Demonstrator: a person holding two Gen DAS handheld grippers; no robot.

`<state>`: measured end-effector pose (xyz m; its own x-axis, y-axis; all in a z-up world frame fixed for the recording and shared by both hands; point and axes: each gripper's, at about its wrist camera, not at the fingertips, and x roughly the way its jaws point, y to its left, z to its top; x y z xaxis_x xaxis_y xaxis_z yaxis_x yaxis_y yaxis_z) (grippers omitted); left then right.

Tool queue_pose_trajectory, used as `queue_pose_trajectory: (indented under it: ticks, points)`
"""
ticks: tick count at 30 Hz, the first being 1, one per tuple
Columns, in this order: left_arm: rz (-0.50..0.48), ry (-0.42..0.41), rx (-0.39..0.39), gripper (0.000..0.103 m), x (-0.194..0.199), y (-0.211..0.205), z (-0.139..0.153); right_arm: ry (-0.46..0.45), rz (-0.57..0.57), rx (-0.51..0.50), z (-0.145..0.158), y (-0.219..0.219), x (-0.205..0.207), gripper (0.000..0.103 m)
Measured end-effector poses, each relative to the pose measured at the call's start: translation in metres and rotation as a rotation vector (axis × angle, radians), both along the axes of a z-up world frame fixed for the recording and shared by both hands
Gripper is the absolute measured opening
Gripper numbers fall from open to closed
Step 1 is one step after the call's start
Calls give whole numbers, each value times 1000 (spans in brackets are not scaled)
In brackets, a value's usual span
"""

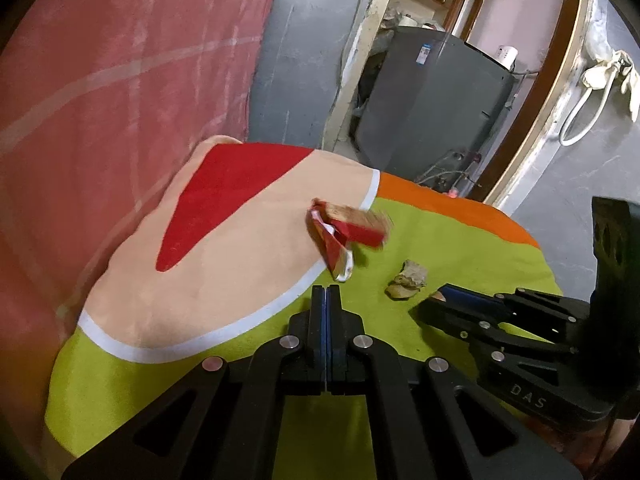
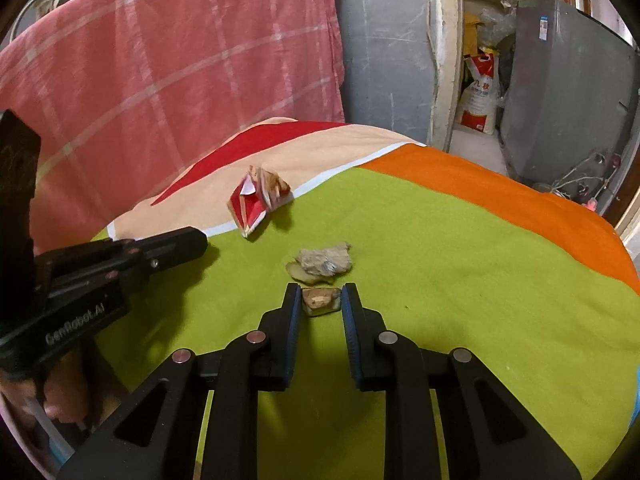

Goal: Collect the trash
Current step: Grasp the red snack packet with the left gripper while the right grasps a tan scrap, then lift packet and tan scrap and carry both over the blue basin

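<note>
A crushed red and white carton (image 1: 340,236) lies on the colourful cloth (image 1: 240,240), just ahead of my left gripper (image 1: 327,294), which is shut and empty. The carton also shows in the right wrist view (image 2: 256,200). A crumpled beige scrap (image 2: 324,262) lies on the green part of the cloth; it shows in the left wrist view (image 1: 408,280) too. My right gripper (image 2: 320,300) is closed on a small brown scrap (image 2: 319,301), just in front of the beige scrap. The right gripper appears in the left wrist view (image 1: 440,298).
A pink checked cloth (image 2: 160,60) hangs behind the surface on the left. A grey cabinet (image 2: 568,92) and a red and white sack (image 2: 482,92) stand beyond a doorway on the right. The cloth's orange band (image 2: 500,200) marks the far right edge.
</note>
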<state>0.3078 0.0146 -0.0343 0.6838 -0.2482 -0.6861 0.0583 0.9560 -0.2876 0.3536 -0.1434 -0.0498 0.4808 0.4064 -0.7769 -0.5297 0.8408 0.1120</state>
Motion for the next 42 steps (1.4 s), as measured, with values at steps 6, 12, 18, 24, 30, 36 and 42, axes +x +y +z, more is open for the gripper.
queue_pose_trajectory:
  ticks: [6,12,18,24,30,36,42]
  points:
    - [-9,6,-19,31,12,-2,3,7,-32,2,1,-17,-1,19]
    - [-50,7,22,31,27,-14,6,3,-41,-5,2,-28,1,19]
    - [-52,9,16,31,39,-16,5,13,-32,15,0,-29,3,19]
    - [-54,17,20,11,40,-17,3,-6,-22,13,3,-29,0,19]
    - [-51,-6,41,1,31,-21,7,-42,-30,2,7,-30,-10,19]
    - [-49,-33,42,0,14,-25,9,-122,-62,14,18,-37,-28,19]
    - [-52,-95,31,0,-8,-37,24,-246,-119,50,35,-53,-54,19]
